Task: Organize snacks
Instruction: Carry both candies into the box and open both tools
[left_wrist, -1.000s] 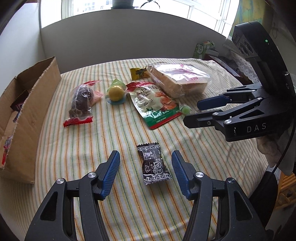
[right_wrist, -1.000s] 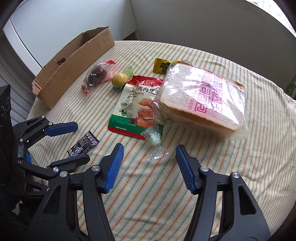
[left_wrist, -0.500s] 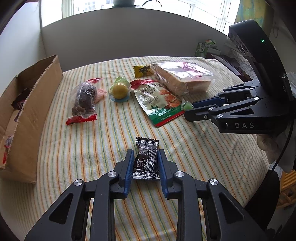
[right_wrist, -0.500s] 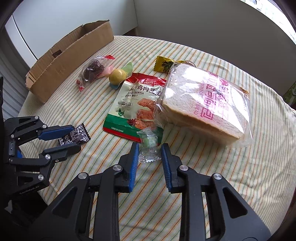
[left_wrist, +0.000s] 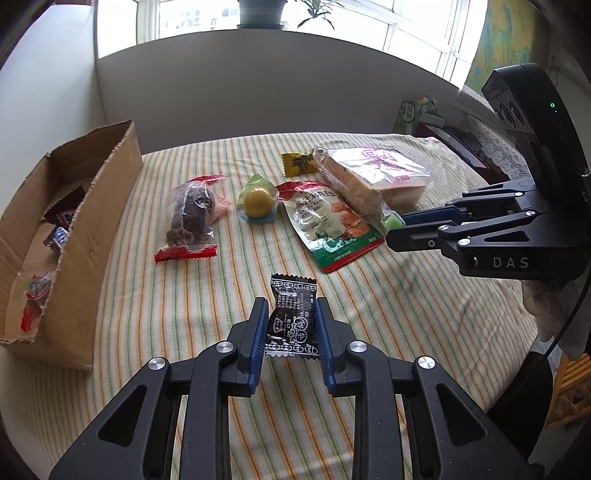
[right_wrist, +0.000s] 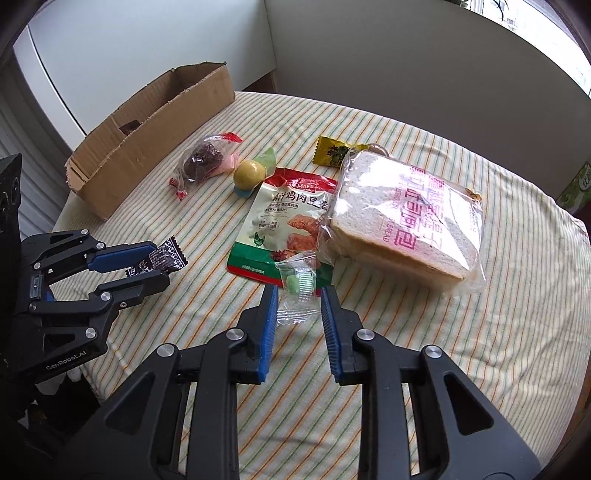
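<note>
My left gripper (left_wrist: 290, 314) is shut on a small black snack packet (left_wrist: 293, 321) and holds it above the striped tablecloth; it also shows in the right wrist view (right_wrist: 162, 258). My right gripper (right_wrist: 299, 299) is shut on a clear wrapper with a green candy (right_wrist: 297, 286), lifted just in front of the green-and-red chicken snack bag (right_wrist: 280, 225). The open cardboard box (left_wrist: 74, 229) with several snacks inside stands at the table's left.
On the cloth lie a bag of sliced bread (right_wrist: 406, 218), a yellow ball candy (right_wrist: 249, 173), a clear bag with a dark cake (left_wrist: 190, 218) and a small yellow packet (right_wrist: 330, 151). The table edge (left_wrist: 517, 325) drops off at the right.
Both grippers went from open around their packets to shut on them, then lifted them off the cloth. The box now appears nearer to the left gripper.
</note>
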